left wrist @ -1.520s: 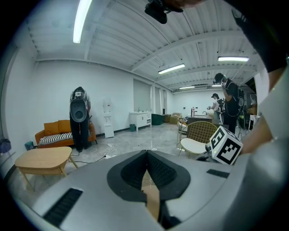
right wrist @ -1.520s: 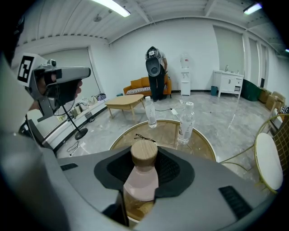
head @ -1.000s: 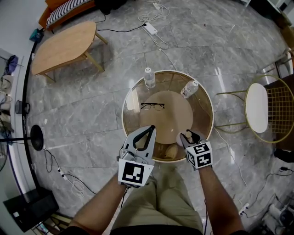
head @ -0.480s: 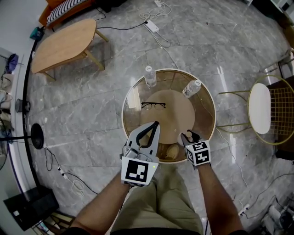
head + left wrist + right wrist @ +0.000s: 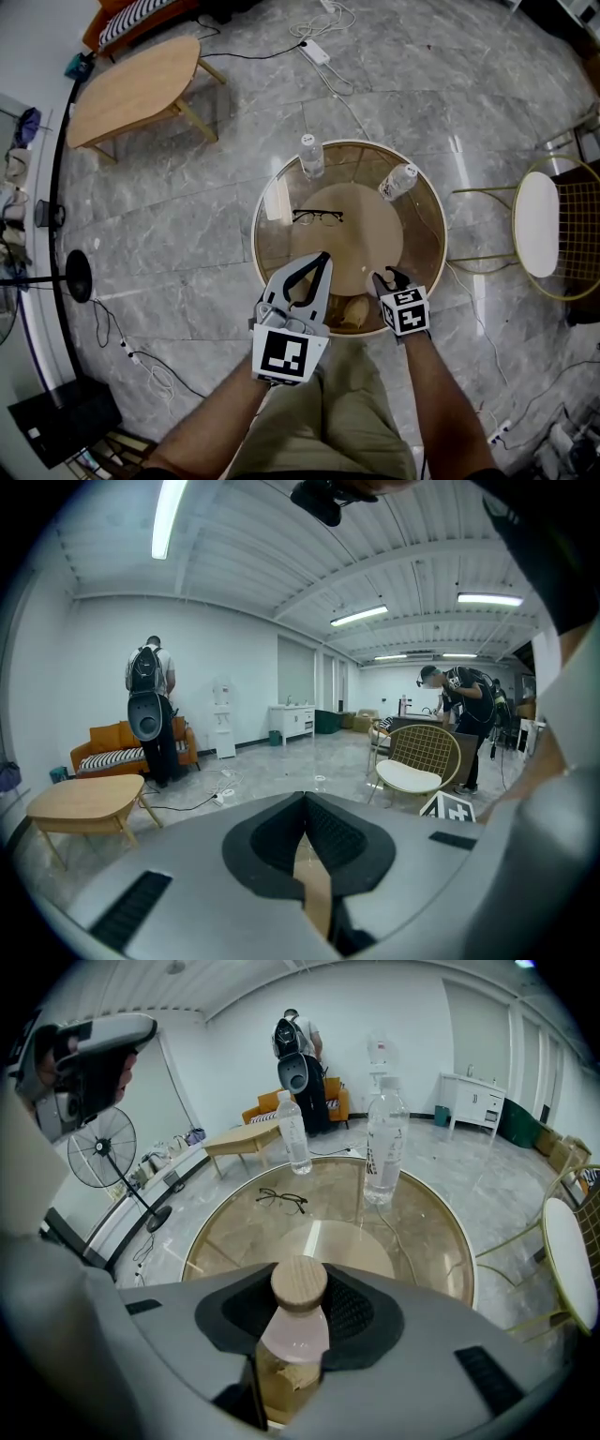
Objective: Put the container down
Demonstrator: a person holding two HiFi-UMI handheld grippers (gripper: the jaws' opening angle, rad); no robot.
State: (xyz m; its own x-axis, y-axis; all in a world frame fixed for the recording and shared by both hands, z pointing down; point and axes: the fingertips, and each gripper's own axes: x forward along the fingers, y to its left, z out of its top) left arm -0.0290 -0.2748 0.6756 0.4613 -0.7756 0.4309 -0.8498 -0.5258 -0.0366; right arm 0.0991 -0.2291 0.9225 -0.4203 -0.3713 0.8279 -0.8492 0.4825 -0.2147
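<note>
Container [image 5: 298,1326], small, with a pale pink translucent body and a round stopper [image 5: 299,1283] of light wood: clamped between the dark ribbed jaws of the right gripper [image 5: 386,276], over the near edge of the bench [image 5: 254,234]. Whether its base meets the glass cannot be told.

Left gripper [image 5: 322,255]: jaws together, nothing between them, held just beside the right one.

Recommended: lower it vertically until the base sits flat, well inside the gold rim, then part the jaws evenly. A smooth body on hard glass is judged liable to slip or knock.

Bench top is round clear glass over a tan disc. Two clear plastic water bottles [image 5: 292,1133] and thin-framed spectacles [image 5: 281,1199] occupy the far half, well apart from the container.
</note>
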